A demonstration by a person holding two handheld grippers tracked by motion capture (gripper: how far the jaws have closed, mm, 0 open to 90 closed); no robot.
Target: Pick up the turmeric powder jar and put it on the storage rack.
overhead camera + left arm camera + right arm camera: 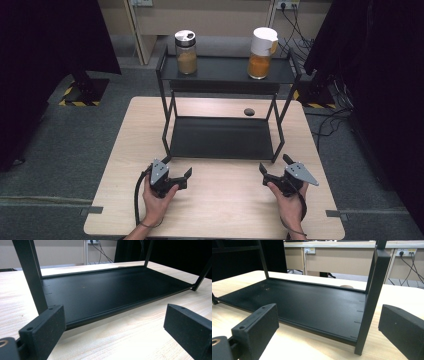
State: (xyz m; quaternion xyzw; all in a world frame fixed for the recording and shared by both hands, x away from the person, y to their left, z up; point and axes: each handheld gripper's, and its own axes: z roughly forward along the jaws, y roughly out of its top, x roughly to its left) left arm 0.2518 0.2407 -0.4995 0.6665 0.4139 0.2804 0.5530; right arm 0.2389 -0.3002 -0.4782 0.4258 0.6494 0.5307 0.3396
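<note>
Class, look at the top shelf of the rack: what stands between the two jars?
Nothing. In the high view the top shelf is bare between the brown-filled jar and the orange-filled jar.

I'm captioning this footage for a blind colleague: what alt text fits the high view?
A person's hands rest an open left gripper and open right gripper on a light wooden table, before a black metal two-tier rack. Its top shelf holds two spice jars: brown-filled, orange-filled.
</note>
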